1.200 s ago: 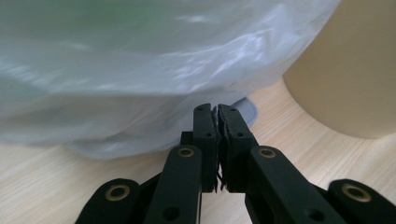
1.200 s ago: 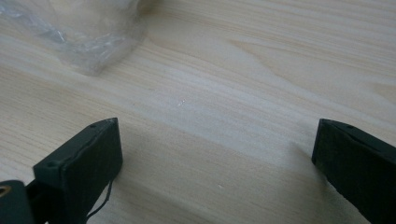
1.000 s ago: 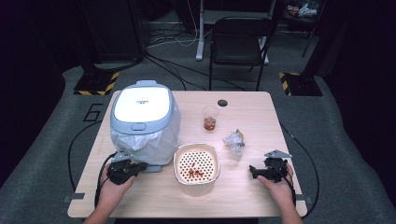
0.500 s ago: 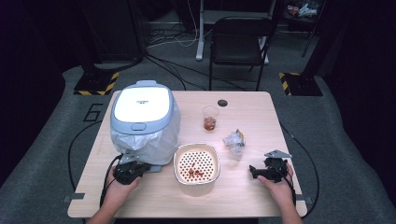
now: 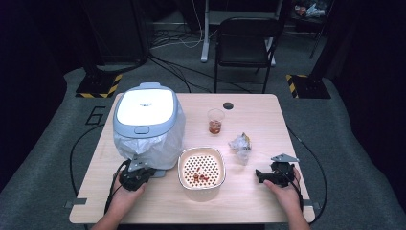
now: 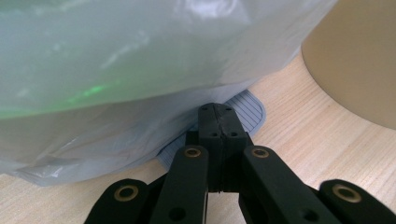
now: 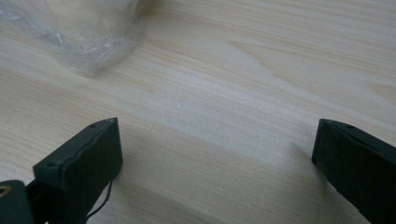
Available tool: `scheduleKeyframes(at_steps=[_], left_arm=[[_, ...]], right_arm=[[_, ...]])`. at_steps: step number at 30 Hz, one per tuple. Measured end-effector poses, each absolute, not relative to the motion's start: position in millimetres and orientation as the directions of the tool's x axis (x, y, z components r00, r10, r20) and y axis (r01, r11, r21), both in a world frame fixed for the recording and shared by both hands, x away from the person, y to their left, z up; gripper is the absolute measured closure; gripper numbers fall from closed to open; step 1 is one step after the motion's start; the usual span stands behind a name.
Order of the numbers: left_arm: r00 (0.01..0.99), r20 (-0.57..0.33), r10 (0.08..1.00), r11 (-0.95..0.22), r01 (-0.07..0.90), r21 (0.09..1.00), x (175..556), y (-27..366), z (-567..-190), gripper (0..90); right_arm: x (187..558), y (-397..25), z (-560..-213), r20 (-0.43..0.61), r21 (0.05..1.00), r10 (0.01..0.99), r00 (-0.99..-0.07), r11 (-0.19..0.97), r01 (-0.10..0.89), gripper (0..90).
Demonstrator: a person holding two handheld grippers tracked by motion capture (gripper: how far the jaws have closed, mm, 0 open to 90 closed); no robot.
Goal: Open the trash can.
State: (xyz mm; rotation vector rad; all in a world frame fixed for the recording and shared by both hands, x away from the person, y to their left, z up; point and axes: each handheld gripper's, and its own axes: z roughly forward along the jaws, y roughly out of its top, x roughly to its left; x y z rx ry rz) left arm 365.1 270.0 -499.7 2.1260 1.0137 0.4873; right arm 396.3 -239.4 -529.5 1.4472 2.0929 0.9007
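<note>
High view: the left gripper (image 5: 139,176) rests near the front-left corner of the light wooden counter (image 5: 258,115), its tip against the base of the grey-and-white lidded appliance wrapped in a clear plastic bag (image 5: 146,125). The appliance occupies the left half of the counter, toward the rear edge. Just beside it, at the front centre, stands the cream round basket with a perforated floor and some red-brown pieces inside (image 5: 201,167). The right gripper (image 5: 268,176) lies near the front-right corner, well apart from the crumpled clear wrapper (image 5: 240,143) and the clear plastic cup of reddish liquid (image 5: 215,120).

Left gripper view: the jaws stand pressed together at the hem of the clear bag, above a ribbed grey tab (image 6: 247,109) that projects from the appliance base. Whether film is pinched between them cannot be told. To do this step well, confirm that only film is gripped, then draw it slowly away from the base, so the thin, slack bag does not tear or drag the appliance.

Right gripper view: the jaws stand wide apart over bare wood, holding nothing.
</note>
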Motion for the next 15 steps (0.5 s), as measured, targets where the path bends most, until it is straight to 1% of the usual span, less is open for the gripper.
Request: scheduleKeyframes(at_steps=[1, 2, 4, 6, 7, 8, 9, 10, 11, 12, 13, 15], left_arm=[[0.627, 0.037, 0.778, -0.438, 0.499, 0.748, 366.6, 270.5, -500.1, 90.0], [0.620, 0.028, 0.784, -0.430, 0.510, 0.745, 365.4, 269.2, -500.5, 90.0], [0.625, 0.076, 0.777, -0.462, 0.485, 0.742, 365.4, 267.5, -501.0, 90.0], [0.629, 0.061, 0.775, -0.461, 0.497, 0.735, 365.1, 266.6, -502.9, 90.0], [0.616, 0.011, 0.788, -0.426, 0.532, 0.732, 365.7, 265.9, -506.1, 90.0], [0.616, 0.011, 0.788, -0.426, 0.532, 0.732, 365.7, 265.9, -506.1, 90.0], [0.632, 0.041, 0.774, -0.459, 0.514, 0.724, 367.8, 267.7, -506.6, 90.0], [0.626, 0.027, 0.779, -0.449, 0.528, 0.721, 367.0, 265.0, -509.1, 90.0], [0.642, 0.069, 0.764, -0.485, 0.500, 0.718, 367.3, 265.0, -508.6, 90.0], [0.644, 0.079, 0.761, -0.496, 0.499, 0.710, 367.1, 264.4, -508.2, 90.0], [0.619, 0.024, 0.785, -0.447, 0.539, 0.714, 367.1, 262.2, -509.6, 90.0], [0.621, -0.002, 0.784, -0.434, 0.550, 0.714, 368.9, 264.3, -509.9, 90.0]], right_arm=[[396.3, -239.3, -529.5, 0.009, 0.722, 0.934, -0.356, 0.240, 0.649, 1.1], [396.3, -239.3, -529.4, 0.009, 0.722, 0.935, -0.355, 0.240, 0.649, 1.1], [396.3, -239.3, -529.5, 0.009, 0.722, 0.935, -0.355, 0.240, 0.649, 1.1], [396.4, -239.6, -529.4, 0.005, 0.721, 0.934, -0.357, 0.244, 0.649, 1.1], [396.2, -239.3, -529.3, 0.006, 0.719, 0.935, -0.355, 0.242, 0.652, 1.1], [396.2, -239.3, -529.3, 0.006, 0.719, 0.935, -0.355, 0.242, 0.652, 1.1], [396.1, -239.0, -529.3, 0.008, 0.718, 0.936, -0.351, 0.239, 0.653, 1.1], [396.2, -239.1, -529.4, 0.006, 0.719, 0.936, -0.353, 0.241, 0.652, 1.1], [396.2, -239.0, -529.4, 0.007, 0.718, 0.936, -0.352, 0.240, 0.653, 1.1], [396.1, -238.9, -529.4, 0.008, 0.718, 0.936, -0.351, 0.239, 0.653, 1.1], [396.8, -239.6, -529.5, 0.000, 0.720, 0.933, -0.359, 0.249, 0.647, 1.1], [396.9, -239.6, -529.4, 0.000, 0.720, 0.933, -0.359, 0.249, 0.648, 1.1]])
